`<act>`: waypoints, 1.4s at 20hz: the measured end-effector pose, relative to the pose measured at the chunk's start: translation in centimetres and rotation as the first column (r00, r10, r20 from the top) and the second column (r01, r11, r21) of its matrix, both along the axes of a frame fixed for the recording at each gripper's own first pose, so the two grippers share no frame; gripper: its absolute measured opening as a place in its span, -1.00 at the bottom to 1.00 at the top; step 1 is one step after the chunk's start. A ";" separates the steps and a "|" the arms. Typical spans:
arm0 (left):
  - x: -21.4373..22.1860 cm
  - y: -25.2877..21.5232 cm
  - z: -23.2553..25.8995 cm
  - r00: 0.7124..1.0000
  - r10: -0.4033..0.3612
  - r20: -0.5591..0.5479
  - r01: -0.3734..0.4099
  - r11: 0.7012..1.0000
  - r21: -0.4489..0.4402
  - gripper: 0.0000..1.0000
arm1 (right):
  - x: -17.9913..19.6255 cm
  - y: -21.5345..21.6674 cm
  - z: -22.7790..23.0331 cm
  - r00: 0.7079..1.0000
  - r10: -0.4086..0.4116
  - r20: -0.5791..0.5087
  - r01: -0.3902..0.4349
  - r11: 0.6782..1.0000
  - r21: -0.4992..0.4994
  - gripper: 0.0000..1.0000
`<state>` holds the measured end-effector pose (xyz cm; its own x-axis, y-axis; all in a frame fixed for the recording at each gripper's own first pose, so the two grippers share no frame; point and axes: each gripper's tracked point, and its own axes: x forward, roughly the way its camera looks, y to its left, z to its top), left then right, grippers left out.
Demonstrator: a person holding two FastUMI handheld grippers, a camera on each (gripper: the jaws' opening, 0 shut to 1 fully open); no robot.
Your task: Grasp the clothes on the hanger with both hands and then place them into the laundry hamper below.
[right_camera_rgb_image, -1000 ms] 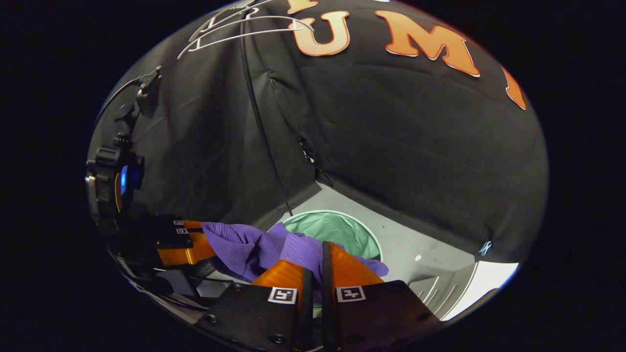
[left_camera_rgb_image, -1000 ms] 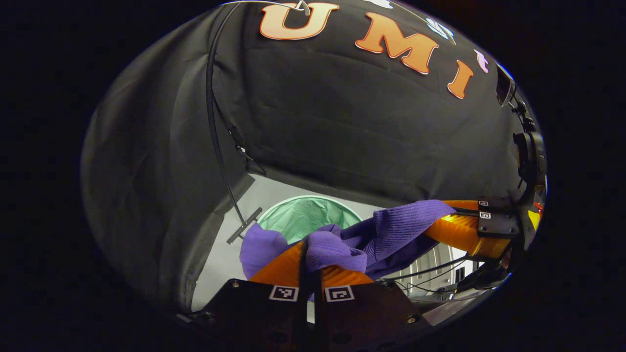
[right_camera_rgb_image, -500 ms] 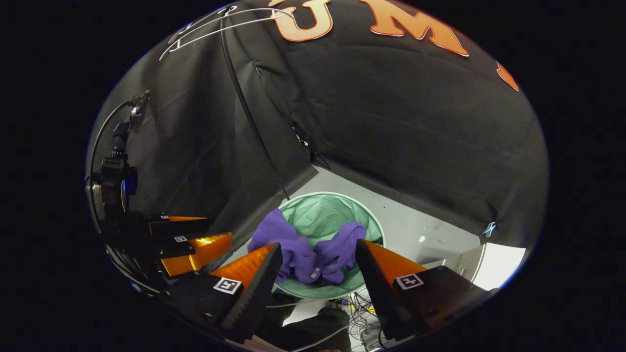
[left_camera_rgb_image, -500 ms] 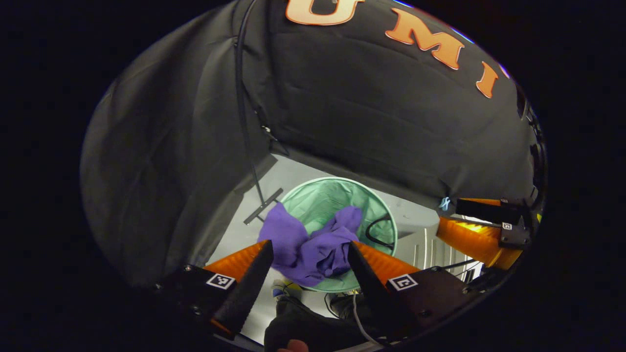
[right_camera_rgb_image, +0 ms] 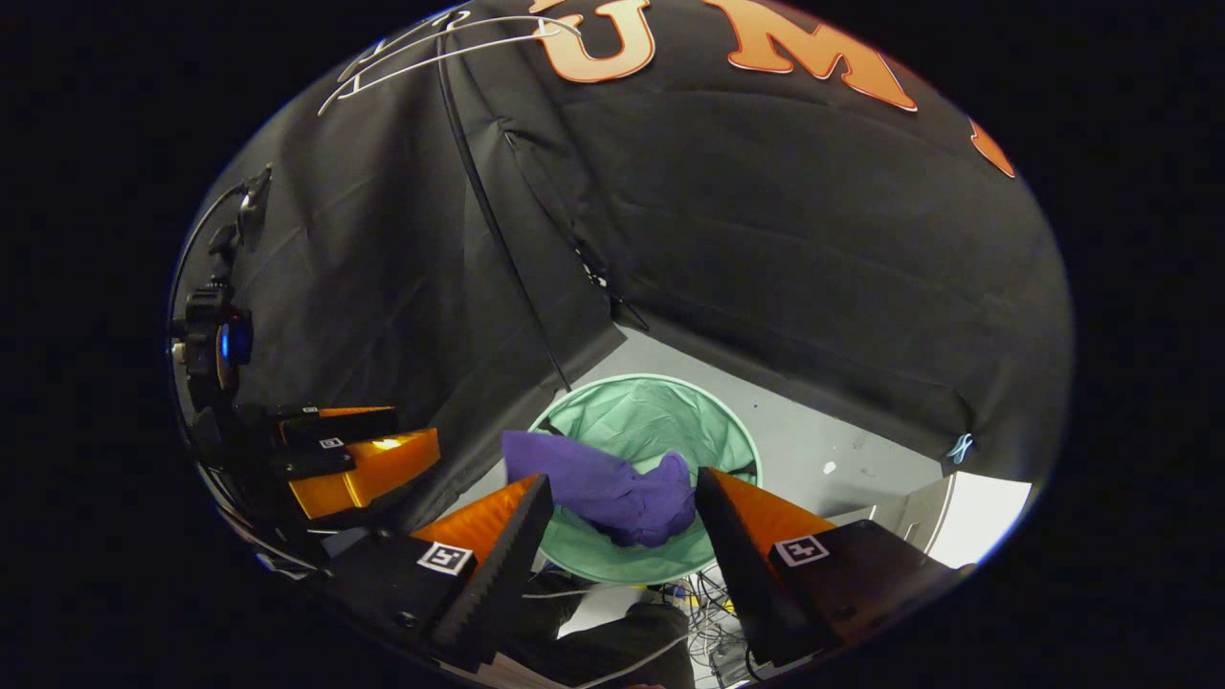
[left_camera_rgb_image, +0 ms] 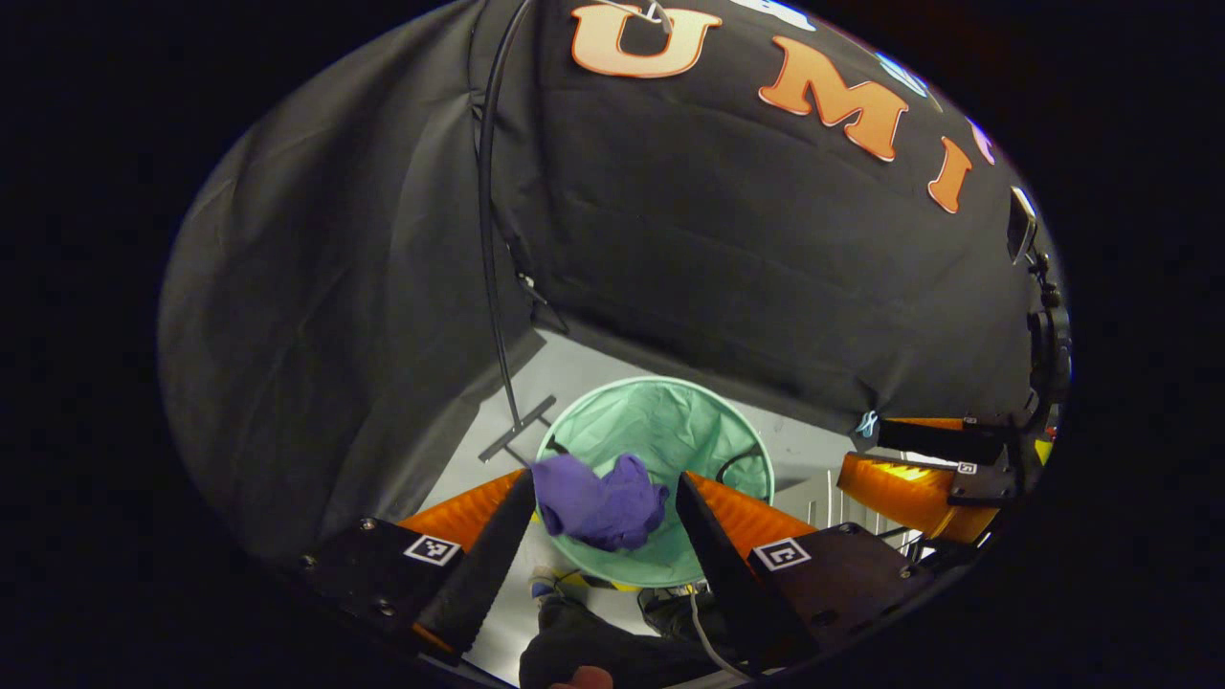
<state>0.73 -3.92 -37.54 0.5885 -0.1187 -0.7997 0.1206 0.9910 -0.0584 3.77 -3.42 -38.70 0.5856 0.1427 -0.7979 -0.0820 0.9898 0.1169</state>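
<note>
A purple knitted garment (left_camera_rgb_image: 601, 502) lies crumpled inside the round green laundry hamper (left_camera_rgb_image: 660, 421), draped toward its near left rim; in the right gripper view the garment (right_camera_rgb_image: 612, 493) sits the same way in the hamper (right_camera_rgb_image: 651, 411). My left gripper (left_camera_rgb_image: 601, 483) hangs open above the hamper, fingers spread wide, nothing between them. My right gripper (right_camera_rgb_image: 620, 483) is open too, well above the garment. The right gripper (left_camera_rgb_image: 924, 459) shows at the right edge of the left gripper view, and the left gripper (right_camera_rgb_image: 354, 450) at the left of the right gripper view. A bare white wire hanger (right_camera_rgb_image: 450, 43) hangs at the top.
The hamper stands on a pale floor (right_camera_rgb_image: 823, 450) in the booth's corner. A black stand pole (left_camera_rgb_image: 488, 249) rises just left of the hamper, its foot (left_camera_rgb_image: 517, 429) on the floor. Loose cables (right_camera_rgb_image: 703, 598) and a dark trouser leg (left_camera_rgb_image: 612, 651) lie below the grippers.
One second ago both grippers were shut on the purple garment above the hamper. They opened, and the garment dropped and has settled lower inside the hamper.
</note>
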 end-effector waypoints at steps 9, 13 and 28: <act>4.2 -0.8 12.2 0.952 0.040 0.304 -0.013 0.996 -0.089 0.92 | 3.1 -0.4 12.1 0.948 -0.069 0.312 0.068 0.998 0.014 0.97; 5.9 -2.2 18.4 0.895 0.052 0.443 -0.004 0.994 -0.109 0.92 | 4.4 -1.1 18.8 0.886 -0.093 0.454 0.094 0.995 0.021 0.97; 6.1 -2.0 31.8 0.715 0.094 0.693 0.023 0.987 -0.157 0.80 | 1.8 -4.1 35.7 0.654 -0.060 0.754 0.162 0.985 -0.062 0.77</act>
<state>6.78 -5.90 -5.72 0.9768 -0.1649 -0.1363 0.1500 0.9821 -0.1136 5.55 -7.49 -3.01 0.9957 -0.0245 -0.0889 0.0203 0.9987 -0.0469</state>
